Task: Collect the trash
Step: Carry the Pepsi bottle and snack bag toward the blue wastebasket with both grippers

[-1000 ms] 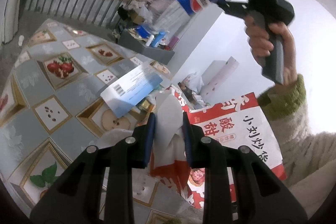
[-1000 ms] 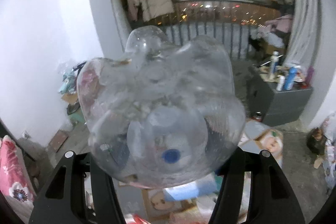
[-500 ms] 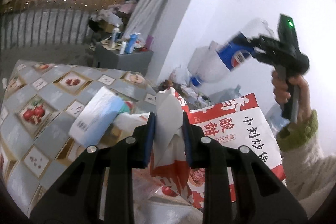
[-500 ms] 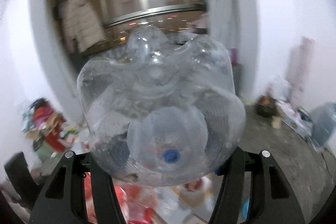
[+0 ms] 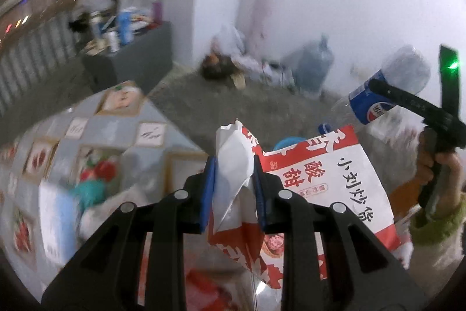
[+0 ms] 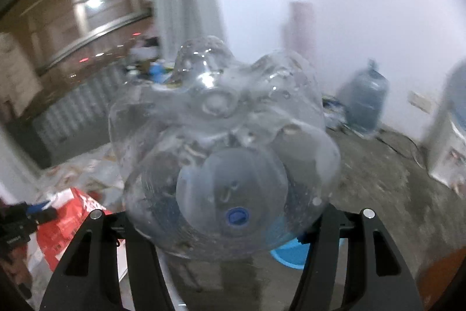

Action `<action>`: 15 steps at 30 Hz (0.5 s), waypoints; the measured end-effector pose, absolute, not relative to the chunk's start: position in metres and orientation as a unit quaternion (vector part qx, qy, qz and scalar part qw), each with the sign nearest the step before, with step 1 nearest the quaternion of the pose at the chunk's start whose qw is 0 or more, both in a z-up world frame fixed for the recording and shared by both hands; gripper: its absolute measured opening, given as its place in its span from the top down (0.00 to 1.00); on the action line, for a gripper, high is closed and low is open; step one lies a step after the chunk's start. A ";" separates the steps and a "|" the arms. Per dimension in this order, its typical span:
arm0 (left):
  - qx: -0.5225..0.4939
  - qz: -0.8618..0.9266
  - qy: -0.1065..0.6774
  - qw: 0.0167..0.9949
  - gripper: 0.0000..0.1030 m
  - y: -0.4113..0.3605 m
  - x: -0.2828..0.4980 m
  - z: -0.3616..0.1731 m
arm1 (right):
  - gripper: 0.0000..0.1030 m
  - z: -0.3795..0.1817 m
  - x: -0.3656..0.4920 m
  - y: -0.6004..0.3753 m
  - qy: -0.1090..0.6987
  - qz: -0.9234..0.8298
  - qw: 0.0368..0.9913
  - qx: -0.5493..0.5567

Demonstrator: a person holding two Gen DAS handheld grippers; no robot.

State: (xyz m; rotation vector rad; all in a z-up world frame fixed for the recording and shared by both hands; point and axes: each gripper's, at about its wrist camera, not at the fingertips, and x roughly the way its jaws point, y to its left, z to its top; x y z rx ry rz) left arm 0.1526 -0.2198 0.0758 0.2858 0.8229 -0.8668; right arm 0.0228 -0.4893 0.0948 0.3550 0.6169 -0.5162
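The left gripper (image 5: 233,188) is clamping its blue-padded jaws on a crumpled white paper wrapper (image 5: 231,165), with a red-and-white printed snack bag (image 5: 314,182) hanging in the same pinch, its white sheet with black and red characters spreading off to the right. Below and to the left, the table with the grey fruit-patterned cloth (image 5: 96,136) is showing as a blur, with a light blue and white box (image 5: 55,220) smeared near its edge.

Over on the right, the right gripper (image 6: 225,226) is squeezing a clear plastic soda bottle with a blue label (image 6: 224,153) between its black fingers; the ribbed base is pointing away from the camera and the blue cap (image 6: 237,215) is showing through the plastic. In the left wrist view the same bottle is sitting high at the right edge, the person's hand (image 5: 437,174) wrapped round the handle, a green cuff below it. Beneath the bottle a blue plastic basin (image 6: 291,252) is peeking out on the bare concrete floor (image 6: 378,179), and a large blue water jug (image 6: 364,104) is standing by the white wall.
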 end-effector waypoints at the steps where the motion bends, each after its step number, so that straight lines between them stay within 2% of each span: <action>1: 0.155 -0.410 0.392 0.809 0.78 -0.244 0.155 0.069 | 0.43 0.087 0.023 -0.497 0.302 -0.263 0.900 0.173; 7: 0.255 -0.411 0.441 0.756 0.78 -0.381 0.165 0.007 | 0.43 0.037 0.039 -0.559 0.329 -0.325 0.865 0.195; 10: 0.281 -0.398 0.469 0.737 0.78 -0.438 0.171 -0.036 | 0.43 0.010 0.051 -0.588 0.343 -0.340 0.848 0.217; 15: 0.307 -0.384 0.472 0.732 0.76 -0.511 0.178 -0.091 | 0.43 -0.052 0.058 -0.627 0.362 -0.360 0.821 0.256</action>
